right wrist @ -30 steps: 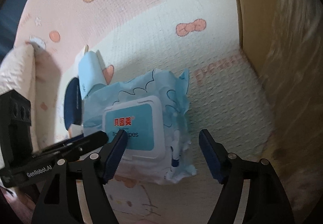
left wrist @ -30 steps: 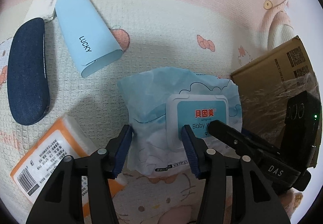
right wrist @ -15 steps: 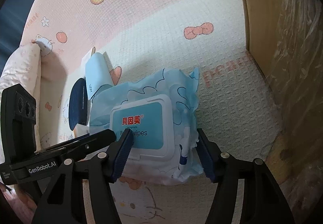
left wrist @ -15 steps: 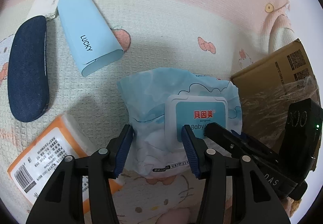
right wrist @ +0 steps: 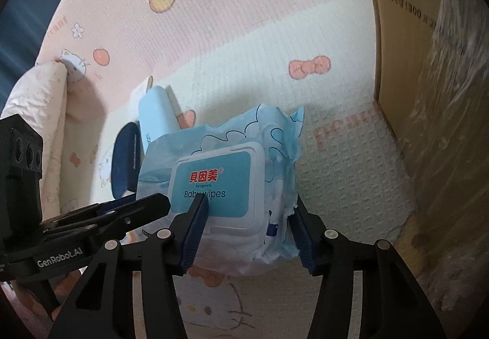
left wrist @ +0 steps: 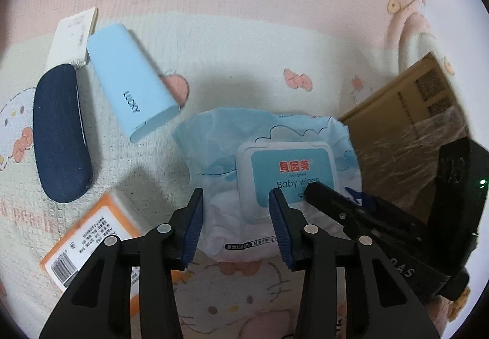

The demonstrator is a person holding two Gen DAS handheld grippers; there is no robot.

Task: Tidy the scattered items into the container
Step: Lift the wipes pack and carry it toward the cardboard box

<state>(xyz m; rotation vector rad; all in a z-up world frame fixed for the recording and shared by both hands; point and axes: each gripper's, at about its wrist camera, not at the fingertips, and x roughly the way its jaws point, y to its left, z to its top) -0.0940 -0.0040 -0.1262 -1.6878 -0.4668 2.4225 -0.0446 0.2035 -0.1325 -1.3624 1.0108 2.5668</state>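
Observation:
A light blue baby wipes pack [left wrist: 275, 155] with a white flip lid lies between both grippers on the patterned mat. My left gripper [left wrist: 237, 223] pinches its left end, jaws closing, pads pressing the wrapper and the lid's edge. My right gripper [right wrist: 249, 232] grips the right end [right wrist: 232, 155], jaws closing, one pad on the lid and one on the wrapper's side. The pack looks raised a little off the mat. The cardboard box [right wrist: 403, 33] stands just to the right.
On the mat to the left lie a light blue LUCKY case [left wrist: 128, 88], a navy glasses case [left wrist: 59, 134], an orange tissue pack [left wrist: 91, 238] and a white card [left wrist: 71, 36]. A padded cushion edge [right wrist: 36, 100] borders the mat's far left.
Both pairs of jaws have narrowed onto the wipes pack. The left gripper has risen with the pack, so the mat items look smaller and farther away.

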